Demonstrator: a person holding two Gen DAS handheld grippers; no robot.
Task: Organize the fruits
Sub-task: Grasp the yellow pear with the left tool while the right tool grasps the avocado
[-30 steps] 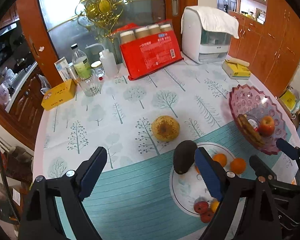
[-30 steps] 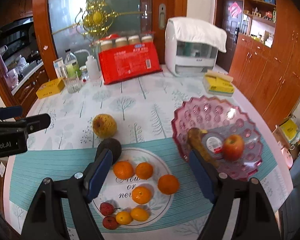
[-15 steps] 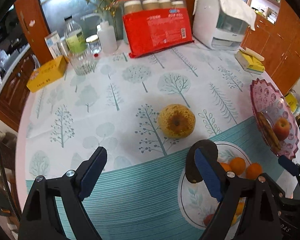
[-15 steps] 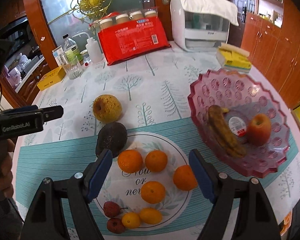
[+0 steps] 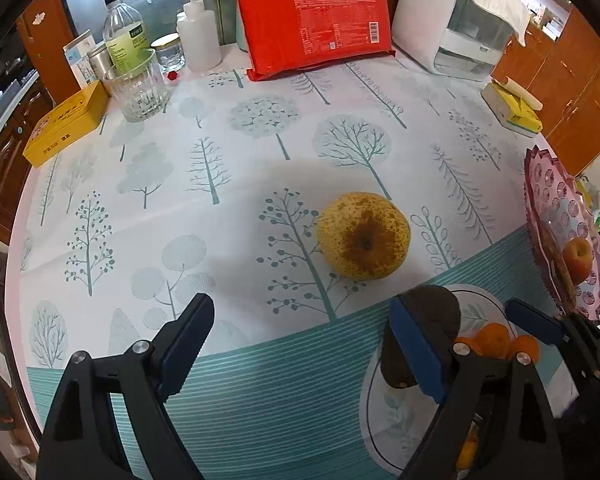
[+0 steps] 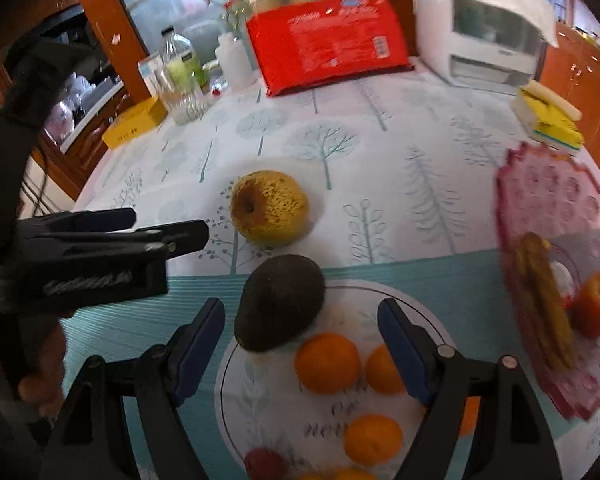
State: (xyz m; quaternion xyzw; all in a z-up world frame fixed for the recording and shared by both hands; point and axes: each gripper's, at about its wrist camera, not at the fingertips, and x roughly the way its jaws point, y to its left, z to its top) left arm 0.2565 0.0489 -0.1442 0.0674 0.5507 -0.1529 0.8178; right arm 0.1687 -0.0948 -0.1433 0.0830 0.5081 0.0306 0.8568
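Note:
A spotted yellow pear (image 5: 363,236) lies on the tree-print tablecloth, just ahead of my open left gripper (image 5: 302,344); it also shows in the right wrist view (image 6: 269,207). A dark avocado (image 6: 280,302) rests on the rim of a white plate (image 6: 260,412) holding several oranges (image 6: 327,362) and small red fruits. My right gripper (image 6: 302,344) is open and empty, low over the plate near the avocado. A pink glass bowl (image 6: 548,200) at the right holds a banana (image 6: 540,296) and a red apple (image 6: 598,304). The left gripper also shows in the right wrist view (image 6: 132,228).
At the table's back stand a red package (image 5: 314,18), a white appliance (image 5: 456,20), bottles (image 5: 124,38), a glass (image 5: 138,86) and a yellow box (image 5: 66,122). A yellow pack (image 5: 514,108) lies at the right edge. Wooden cabinets surround the table.
Both grippers have moved forward and down. The pear has come closer to the left gripper, and the avocado and plate closer to the right gripper. Both stay open.

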